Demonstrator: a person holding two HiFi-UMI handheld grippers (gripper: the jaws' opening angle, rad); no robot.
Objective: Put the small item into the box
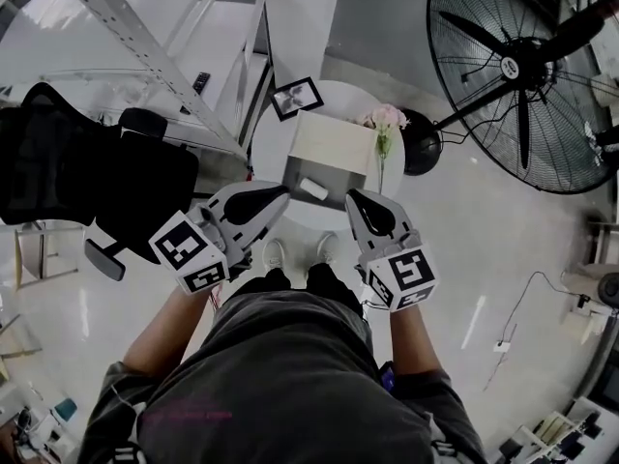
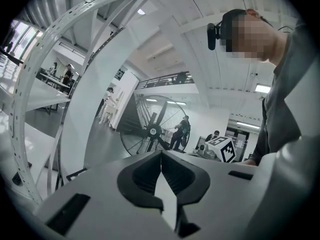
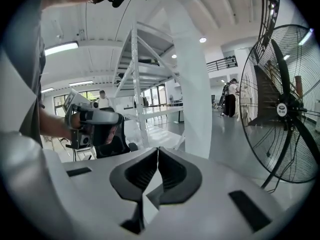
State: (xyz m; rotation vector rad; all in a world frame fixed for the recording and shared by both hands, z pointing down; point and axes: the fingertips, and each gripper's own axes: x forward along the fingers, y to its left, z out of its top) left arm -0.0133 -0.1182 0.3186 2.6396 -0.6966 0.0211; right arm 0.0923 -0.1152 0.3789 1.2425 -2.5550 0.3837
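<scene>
An open box (image 1: pixel 338 175) with its pale lid (image 1: pixel 335 142) raised stands on a round white table (image 1: pixel 267 153). A small white item (image 1: pixel 312 188) lies inside the box, near its front left. Both grippers hover close to the person's body, short of the table's near edge. My left gripper (image 1: pixel 281 193) points at the box from the left, its jaws closed tip to tip (image 2: pixel 161 153) with nothing between them. My right gripper (image 1: pixel 353 196) sits just right of the box's front, and is likewise shut and empty (image 3: pixel 158 149).
A framed picture (image 1: pixel 296 97) and a pink flower (image 1: pixel 385 118) stand on the table behind and beside the box. A large black floor fan (image 1: pixel 527 71) is at the right, a black office chair (image 1: pixel 68 167) at the left, and a white metal frame (image 1: pixel 145 51) behind.
</scene>
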